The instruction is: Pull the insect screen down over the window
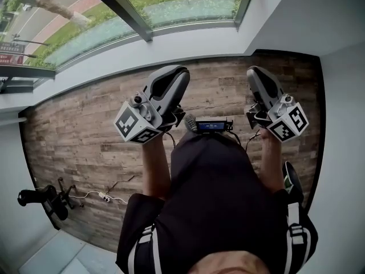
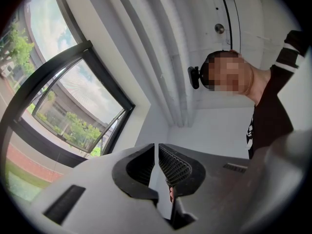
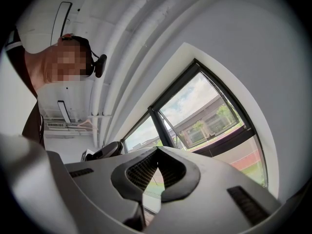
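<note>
In the head view, a person's hands hold both grippers at waist height, pointing toward the window [image 1: 182, 4] at the top. The left gripper [image 1: 174, 73] has its jaws drawn together to a thin slit with nothing in it; in the left gripper view [image 2: 156, 150] white wall shows through the slit. The right gripper [image 1: 255, 72] is shut and empty, and in the right gripper view [image 3: 157, 151] its tips meet. Both gripper views tilt upward past dark window frames [image 2: 105, 84] [image 3: 161, 121]. I cannot make out an insect screen in any view.
A white sill [image 1: 171, 45] runs below the glass, with wood-plank floor [image 1: 85, 136] under the grippers. White walls close in left and right. A power strip with its cable [image 1: 105, 197] and a black stand [image 1: 43, 201] lie at the lower left. White pipes [image 2: 165, 57] cross the ceiling.
</note>
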